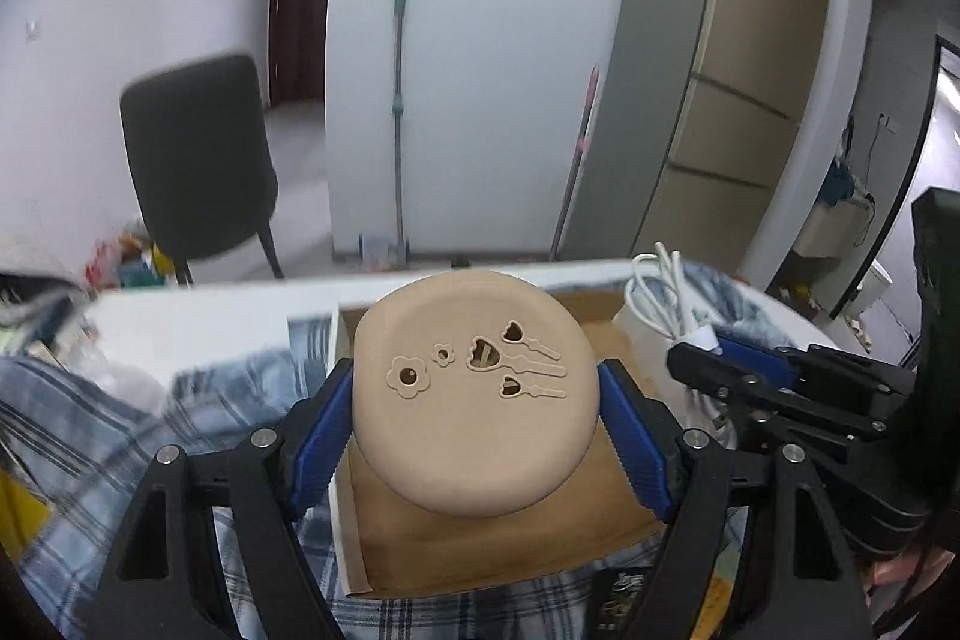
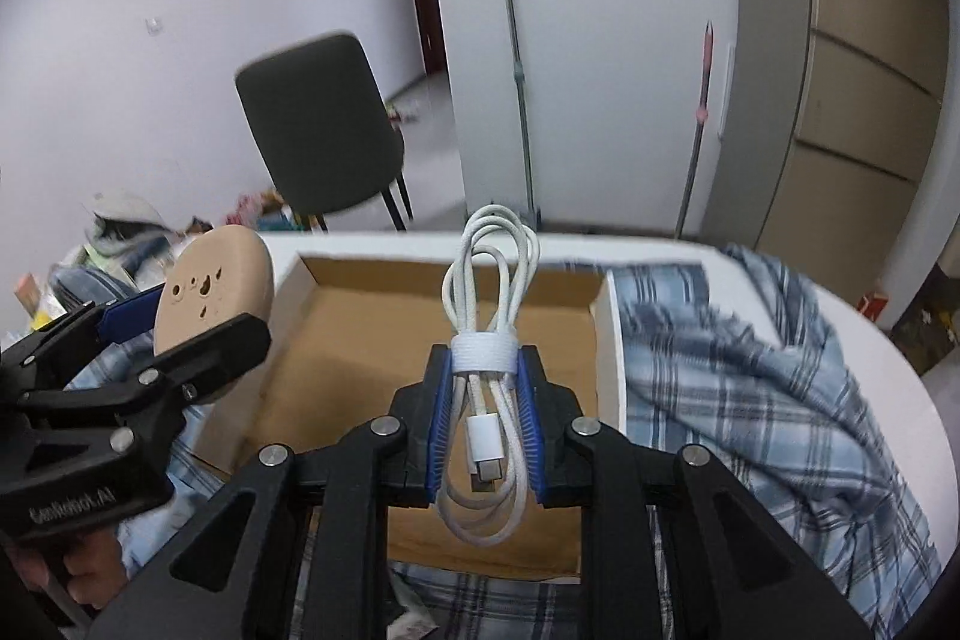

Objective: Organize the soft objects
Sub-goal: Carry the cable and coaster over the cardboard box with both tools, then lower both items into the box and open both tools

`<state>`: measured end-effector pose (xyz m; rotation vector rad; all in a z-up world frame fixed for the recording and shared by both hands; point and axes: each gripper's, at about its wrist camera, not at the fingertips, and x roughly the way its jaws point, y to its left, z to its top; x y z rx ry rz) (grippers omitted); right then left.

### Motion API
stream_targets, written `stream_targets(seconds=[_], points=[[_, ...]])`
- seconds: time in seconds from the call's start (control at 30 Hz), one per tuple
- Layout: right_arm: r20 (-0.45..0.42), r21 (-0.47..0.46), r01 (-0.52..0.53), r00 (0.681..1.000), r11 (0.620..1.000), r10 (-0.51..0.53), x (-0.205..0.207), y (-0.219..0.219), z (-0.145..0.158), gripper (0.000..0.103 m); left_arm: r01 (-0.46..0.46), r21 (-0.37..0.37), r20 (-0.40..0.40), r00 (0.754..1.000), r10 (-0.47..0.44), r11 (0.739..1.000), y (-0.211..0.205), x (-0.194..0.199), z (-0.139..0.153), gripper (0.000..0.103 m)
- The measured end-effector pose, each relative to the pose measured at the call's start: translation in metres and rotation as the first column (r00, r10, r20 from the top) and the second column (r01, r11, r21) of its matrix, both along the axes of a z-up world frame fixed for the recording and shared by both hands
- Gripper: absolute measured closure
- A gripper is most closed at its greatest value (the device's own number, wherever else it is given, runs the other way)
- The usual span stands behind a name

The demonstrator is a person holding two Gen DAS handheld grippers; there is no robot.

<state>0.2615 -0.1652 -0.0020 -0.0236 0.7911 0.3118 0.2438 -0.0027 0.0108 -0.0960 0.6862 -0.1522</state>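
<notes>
- Left gripper (image 1: 474, 418): blue pads clamped on the rim of a round tan soft pad with flower and key-shaped cut-outs (image 1: 474, 394), carried in the air over the open brown cardboard box with white outer walls (image 2: 606, 340).
- Right gripper (image 2: 485, 424): jaws narrow, pinching a coiled white braided USB cable bundled with a white strap (image 2: 485, 340), also hanging above the box interior.
- Box sits on a blue-and-white plaid cloth (image 2: 750, 388) over a white table (image 1: 198, 322). From the right wrist view the box looks empty.
- Risk: the pad is gripped only by its edges; being soft, it could bow and slip out sideways, landing on the box wall or the cloth.
- Risk: cable loops dangle below the jaws; on release they could snag a fingertip or drape over the box wall.
- Risk: both grippers sit close over the same box; lowering together could knock them into each other.
- Writing: embossed lettering on the left gripper's body in the right wrist view, too blurred to read for certain. No other legible labels.
</notes>
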Motion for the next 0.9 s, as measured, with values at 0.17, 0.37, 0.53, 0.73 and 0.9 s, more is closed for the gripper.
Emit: stream_targets(seconds=[0.17,0.37,0.53,0.73,0.9], points=[[-0.081,-0.026,-0.018,0.997,0.999,0.016,0.011,0.002,-0.025,0.083,-0.013,-0.002,-0.074,0.997,0.013,1.0,0.006,0.013,-0.026,0.023],[-0.114,-0.046,-0.035,0.993,0.998,0.03,0.011,0.007,-0.037,0.083,0.013,-0.009,-0.139,0.99,-0.014,1.0,0.004,0.019,-0.046,0.023],[-0.105,-0.052,-0.054,0.993,0.997,0.049,0.011,0.008,-0.038,0.081,0.0,0.015,-0.172,0.985,0.002,1.0,-0.001,0.024,-0.054,0.018],[-0.081,-0.05,-0.036,0.996,0.998,0.032,0.011,0.004,-0.033,0.05,-0.025,0.019,-0.128,0.991,0.027,1.0,0.002,0.02,-0.044,0.014],[-0.055,-0.027,-0.015,0.998,1.0,0.013,0.009,-0.001,-0.019,0.05,-0.031,0.045,-0.058,0.998,0.034,0.998,-0.001,0.012,-0.028,0.014]])
